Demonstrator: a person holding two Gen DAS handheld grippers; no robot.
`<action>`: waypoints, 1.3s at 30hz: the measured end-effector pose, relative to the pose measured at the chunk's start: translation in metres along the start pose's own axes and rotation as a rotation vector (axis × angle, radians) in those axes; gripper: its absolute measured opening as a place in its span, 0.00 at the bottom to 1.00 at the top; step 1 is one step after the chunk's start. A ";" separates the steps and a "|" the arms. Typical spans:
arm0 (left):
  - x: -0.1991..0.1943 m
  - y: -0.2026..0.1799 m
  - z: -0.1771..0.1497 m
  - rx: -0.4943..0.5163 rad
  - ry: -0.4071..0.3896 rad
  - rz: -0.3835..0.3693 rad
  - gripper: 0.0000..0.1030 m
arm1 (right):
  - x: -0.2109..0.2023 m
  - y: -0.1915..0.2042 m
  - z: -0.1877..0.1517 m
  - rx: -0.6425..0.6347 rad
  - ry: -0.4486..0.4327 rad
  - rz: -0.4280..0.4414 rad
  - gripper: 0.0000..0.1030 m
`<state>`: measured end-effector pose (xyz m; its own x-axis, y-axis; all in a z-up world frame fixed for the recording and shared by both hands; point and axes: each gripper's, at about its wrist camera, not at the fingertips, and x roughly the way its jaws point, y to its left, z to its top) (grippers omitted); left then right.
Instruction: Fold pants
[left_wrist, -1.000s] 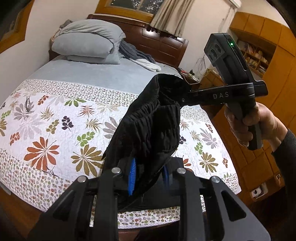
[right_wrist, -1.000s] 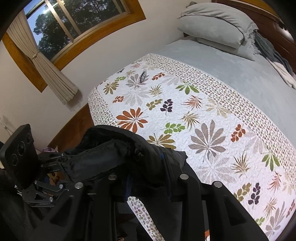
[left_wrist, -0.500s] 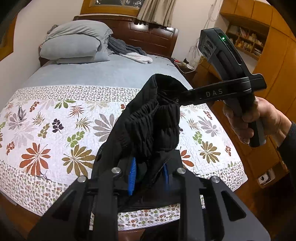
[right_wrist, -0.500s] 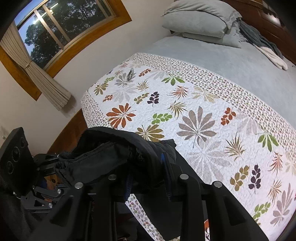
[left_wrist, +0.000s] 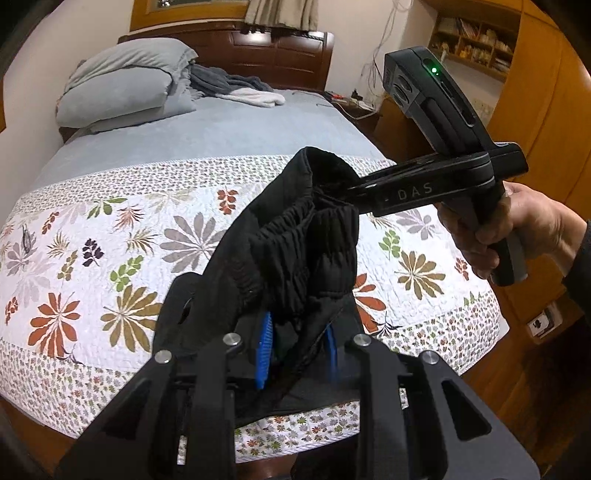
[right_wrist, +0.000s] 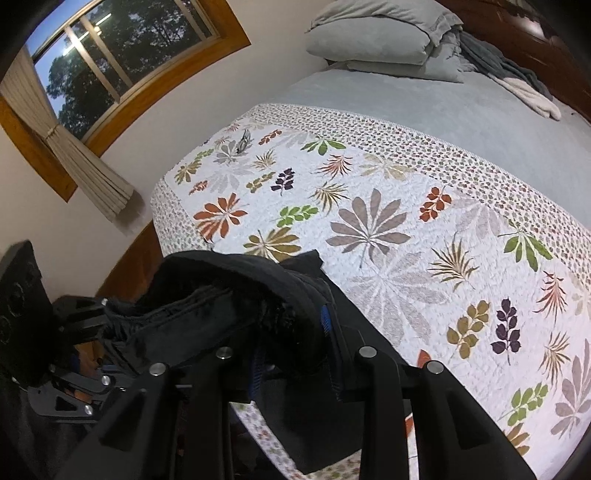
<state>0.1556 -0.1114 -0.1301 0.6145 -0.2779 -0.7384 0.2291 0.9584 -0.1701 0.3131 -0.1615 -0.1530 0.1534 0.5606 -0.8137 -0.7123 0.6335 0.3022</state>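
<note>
The black pants (left_wrist: 295, 254) hang bunched in the air over the near end of the bed, held by the ribbed waistband. My left gripper (left_wrist: 297, 350) is shut on the lower part of the waistband, blue pads pressed into the cloth. My right gripper (left_wrist: 343, 192), held by a hand (left_wrist: 517, 229), is shut on the upper corner of the band. In the right wrist view the same pants (right_wrist: 236, 302) fill the space between the right gripper's fingers (right_wrist: 291, 343), and the left gripper (right_wrist: 103, 325) bites the cloth at the lower left. The legs hang out of sight.
A floral quilt (left_wrist: 110, 258) covers the near half of the bed; grey-blue sheet, pillows (left_wrist: 122, 88) and loose grey and white clothes (left_wrist: 240, 88) lie near the headboard. Wooden cabinets (left_wrist: 546, 129) stand to the right, a window with a curtain (right_wrist: 92, 170) to the left.
Both grippers have moved down and toward the quilt with the pants still gripped. The bed looks nearer and the headboard sits higher in both views.
</note>
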 end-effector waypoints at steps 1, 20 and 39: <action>0.004 -0.003 -0.001 0.005 0.004 -0.002 0.21 | 0.001 -0.003 -0.003 -0.009 -0.002 -0.003 0.28; 0.077 -0.038 -0.029 0.040 0.137 -0.052 0.21 | 0.027 -0.038 -0.064 -0.289 -0.057 -0.086 0.33; 0.131 -0.044 -0.070 0.020 0.262 -0.109 0.24 | 0.066 -0.062 -0.122 -0.531 -0.015 -0.262 0.50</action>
<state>0.1731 -0.1852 -0.2656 0.3695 -0.3506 -0.8606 0.2995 0.9216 -0.2469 0.2838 -0.2287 -0.2854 0.3771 0.4313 -0.8196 -0.8941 0.4004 -0.2007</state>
